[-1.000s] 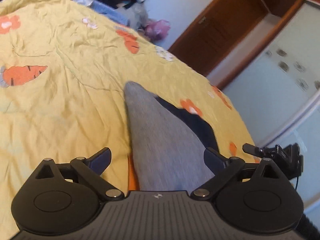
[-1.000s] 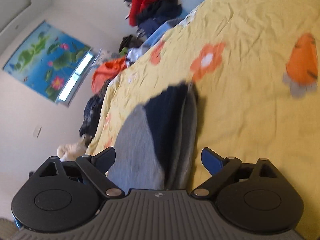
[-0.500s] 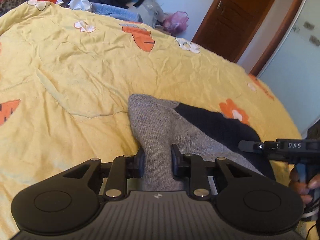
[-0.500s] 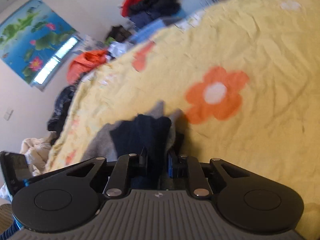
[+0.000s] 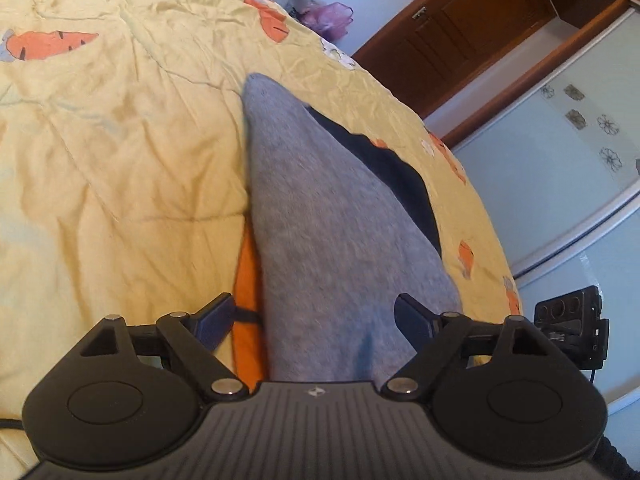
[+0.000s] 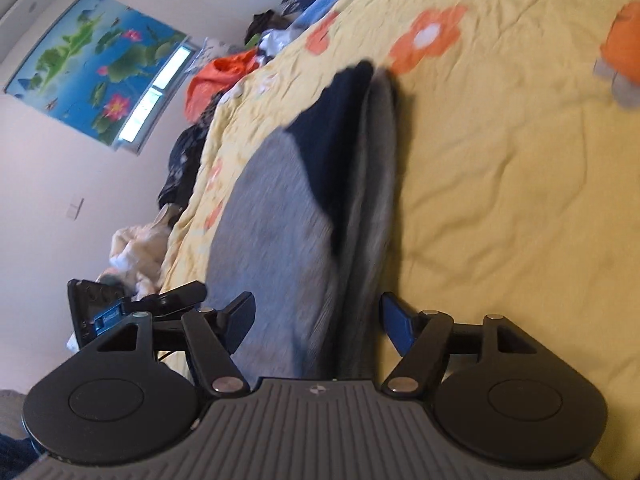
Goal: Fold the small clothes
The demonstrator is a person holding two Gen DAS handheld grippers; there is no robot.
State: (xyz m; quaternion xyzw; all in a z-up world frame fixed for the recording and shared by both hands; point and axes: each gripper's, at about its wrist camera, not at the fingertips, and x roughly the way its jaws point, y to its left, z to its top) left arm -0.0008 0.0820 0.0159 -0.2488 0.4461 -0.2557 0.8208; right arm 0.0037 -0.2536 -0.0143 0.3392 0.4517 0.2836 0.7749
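Grey knitted garment with navy panel (image 5: 320, 220) lies flat on yellow quilted bedspread with orange flowers and carrots (image 5: 120, 160); left gripper (image 5: 312, 316) jaws opening, spread either side of the grey cloth, pads clear; right gripper (image 6: 316, 316) likewise opening, straddling the garment's edge, gripping nothing.

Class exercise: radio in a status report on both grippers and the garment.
Left gripper and right gripper opening, pads clear. Grey and navy garment lies between both, on the yellow quilt. Nothing obstructing.

Garment (image 5: 320, 220) on the bedspread (image 5: 120, 160), apparently folded double
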